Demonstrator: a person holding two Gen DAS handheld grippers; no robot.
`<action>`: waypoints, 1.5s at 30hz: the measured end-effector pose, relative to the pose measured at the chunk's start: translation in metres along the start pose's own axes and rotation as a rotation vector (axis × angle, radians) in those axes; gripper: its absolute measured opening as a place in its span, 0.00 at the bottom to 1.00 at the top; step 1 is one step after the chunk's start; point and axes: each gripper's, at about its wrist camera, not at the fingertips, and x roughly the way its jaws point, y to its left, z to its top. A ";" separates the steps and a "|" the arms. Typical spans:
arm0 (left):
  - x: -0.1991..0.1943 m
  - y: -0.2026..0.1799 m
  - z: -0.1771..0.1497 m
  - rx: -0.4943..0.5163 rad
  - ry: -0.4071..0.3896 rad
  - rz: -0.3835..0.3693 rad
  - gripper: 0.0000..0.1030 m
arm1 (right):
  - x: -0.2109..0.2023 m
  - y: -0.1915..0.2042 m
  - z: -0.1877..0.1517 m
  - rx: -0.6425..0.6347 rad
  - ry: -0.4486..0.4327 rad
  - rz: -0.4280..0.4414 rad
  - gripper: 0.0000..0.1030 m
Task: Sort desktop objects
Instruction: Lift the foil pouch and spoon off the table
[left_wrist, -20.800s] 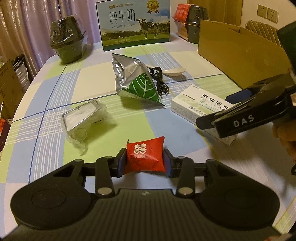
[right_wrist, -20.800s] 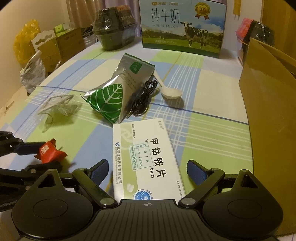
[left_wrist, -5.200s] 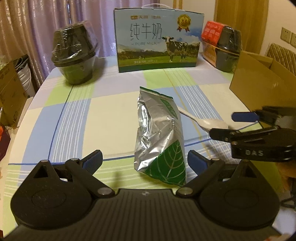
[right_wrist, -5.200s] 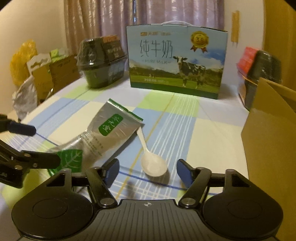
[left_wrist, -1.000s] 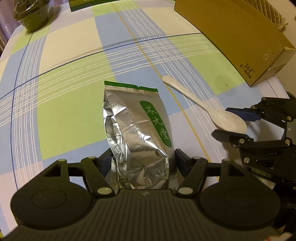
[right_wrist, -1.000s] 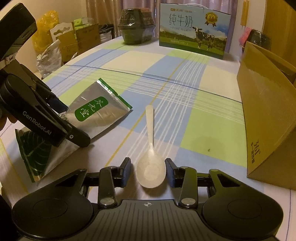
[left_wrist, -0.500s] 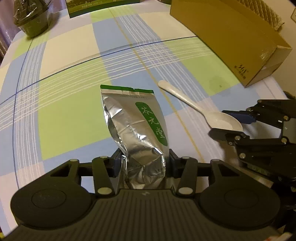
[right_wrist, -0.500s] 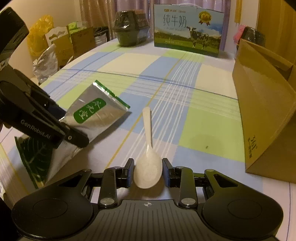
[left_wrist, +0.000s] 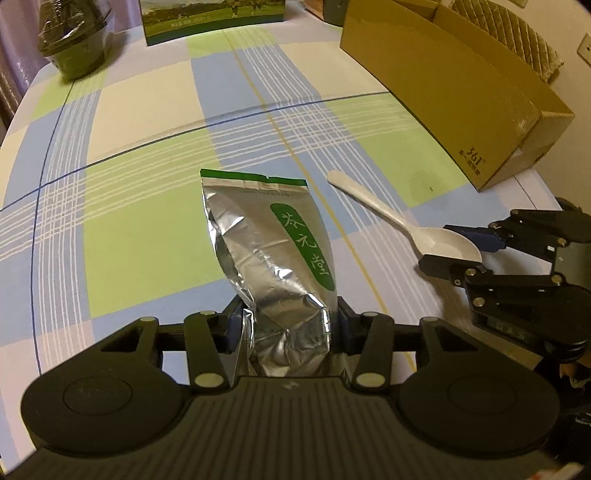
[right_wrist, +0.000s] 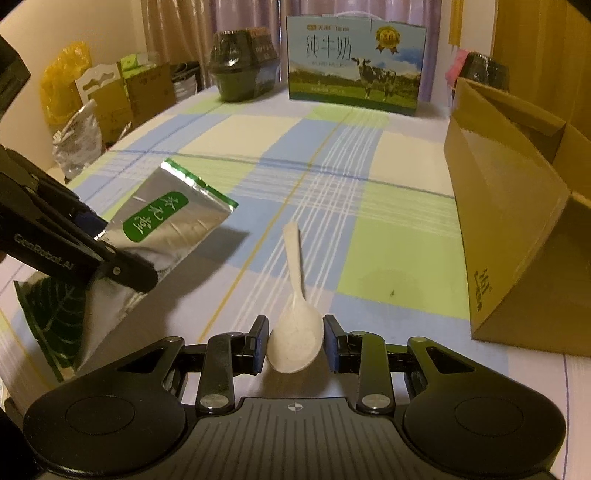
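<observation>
Only my right wrist view showed the pouch's leaf-printed bottom end. My left claw pinched the crinkled silver tea pouch above the checked table; my right claw gripped the white spoon by its bowl.

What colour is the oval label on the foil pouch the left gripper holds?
Green with pale characters, on the crinkled silver foil pouch in the left gripper. Left wrist view shows it best.
</observation>
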 end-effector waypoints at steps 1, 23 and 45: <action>0.000 -0.001 0.000 0.004 0.000 -0.001 0.42 | 0.001 -0.001 -0.001 -0.001 0.009 0.000 0.28; 0.003 -0.004 0.001 0.029 -0.001 -0.031 0.42 | -0.001 0.004 -0.007 -0.066 0.019 -0.010 0.28; -0.003 -0.012 0.007 0.036 -0.022 -0.057 0.42 | -0.023 -0.002 0.004 0.028 -0.109 -0.005 0.28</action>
